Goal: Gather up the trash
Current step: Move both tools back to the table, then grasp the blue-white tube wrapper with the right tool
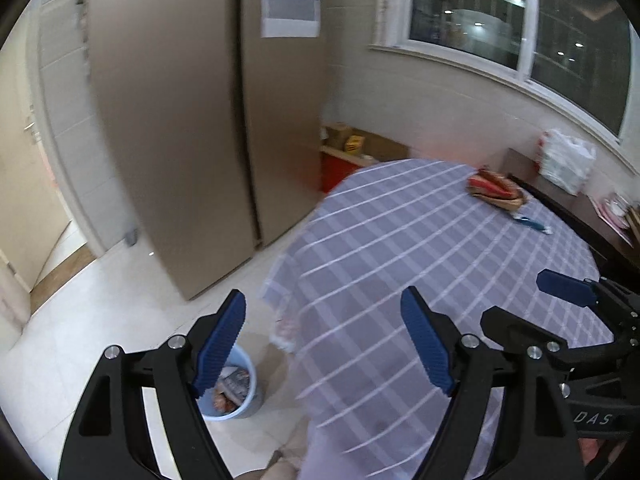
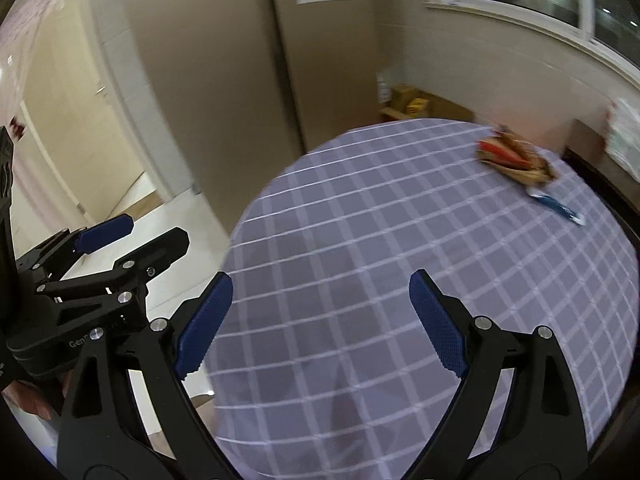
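Note:
A red and brown crumpled snack wrapper (image 1: 496, 189) lies at the far side of the round table with the checked purple cloth (image 1: 420, 248); a small blue and white wrapper (image 1: 532, 225) lies just beside it. Both also show in the right wrist view: the snack wrapper (image 2: 514, 156) and the blue wrapper (image 2: 558, 206). A light blue bin (image 1: 236, 390) with trash in it stands on the floor left of the table. My left gripper (image 1: 324, 344) is open and empty above the table's near left edge. My right gripper (image 2: 320, 324) is open and empty above the near side of the table (image 2: 400, 260).
Tall beige cabinet doors (image 1: 180, 120) stand behind the table. A red box with cartons on it (image 1: 348, 152) sits by the wall. A white plastic bag (image 1: 566, 160) rests on a dark sideboard at the right. An open doorway (image 1: 36, 200) is on the left.

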